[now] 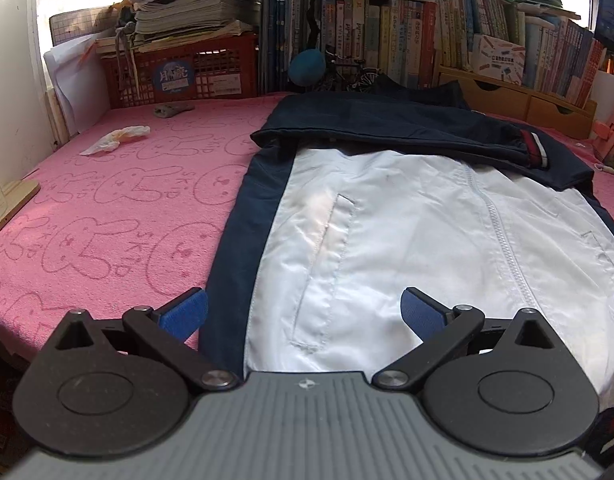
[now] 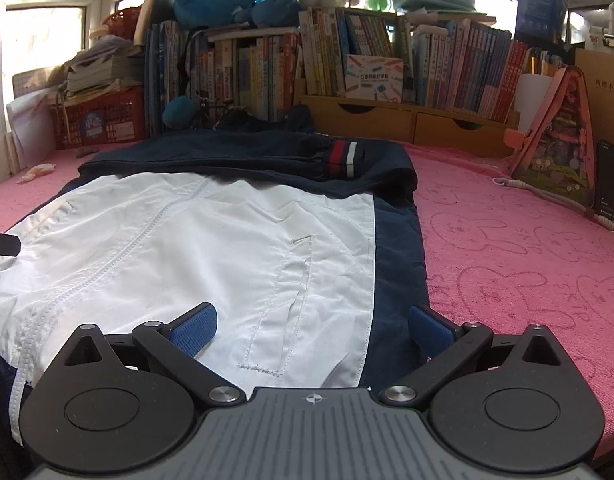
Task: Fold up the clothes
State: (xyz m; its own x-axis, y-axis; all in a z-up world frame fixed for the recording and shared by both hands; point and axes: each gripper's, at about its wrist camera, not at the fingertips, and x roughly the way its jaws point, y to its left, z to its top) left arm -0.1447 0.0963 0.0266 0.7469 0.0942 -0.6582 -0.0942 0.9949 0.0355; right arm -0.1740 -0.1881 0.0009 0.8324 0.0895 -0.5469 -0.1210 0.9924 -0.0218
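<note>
Flat on the pink cover [image 1: 107,216] lies the white-and-navy jacket [image 1: 407,232], both navy sleeves folded across its far end. Both tools hang over its near hem, 1 per side: left gripper [image 1: 303,312] and right gripper [image 2: 313,324], jaws spread wide, grasping nothing.

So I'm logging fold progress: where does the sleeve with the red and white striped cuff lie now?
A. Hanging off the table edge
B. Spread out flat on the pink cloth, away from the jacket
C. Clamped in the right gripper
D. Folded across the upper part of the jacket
D: the navy sleeve lies across the top of the jacket, its striped cuff resting on the jacket; both grippers are open.
</note>
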